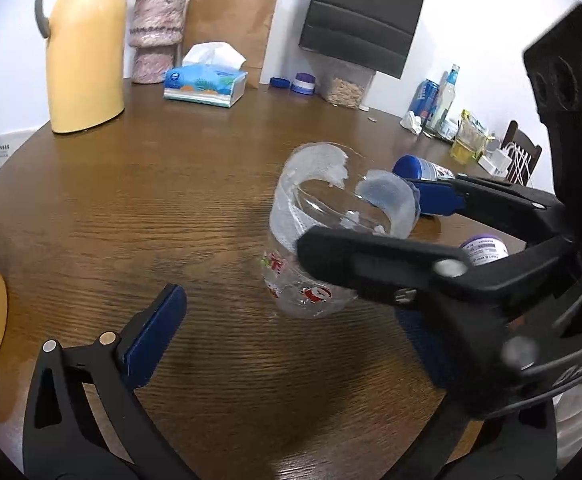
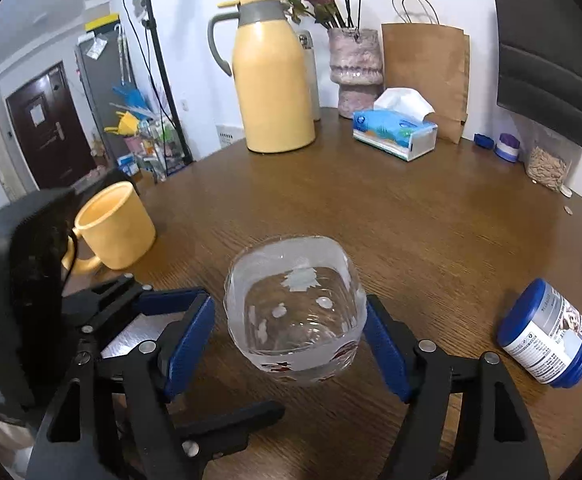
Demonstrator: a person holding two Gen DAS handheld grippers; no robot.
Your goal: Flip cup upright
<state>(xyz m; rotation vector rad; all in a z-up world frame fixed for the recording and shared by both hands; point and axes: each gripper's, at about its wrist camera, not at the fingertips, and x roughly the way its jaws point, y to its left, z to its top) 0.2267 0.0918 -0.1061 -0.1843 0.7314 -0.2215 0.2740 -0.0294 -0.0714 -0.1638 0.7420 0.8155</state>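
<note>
Your clear plastic cup (image 2: 295,320), frosted near the rim and printed with small red figures, stands mouth up on the wooden table (image 2: 431,220) between the blue-padded fingers of your right gripper (image 2: 291,344); its right pad touches the wall, the left pad stands just apart. Your left gripper (image 1: 291,344) is spread wide, holding nothing, just beside. A blue-lidded jar (image 2: 547,340) lies toppled nearby; a yellow mug (image 2: 115,228) and a tall yellow thermos (image 2: 271,88) stand beyond.

cup (image 2: 295,320) between right gripper (image 2: 291,336) fingers | mug (image 2: 115,226) left | canister (image 2: 547,340) right
</note>
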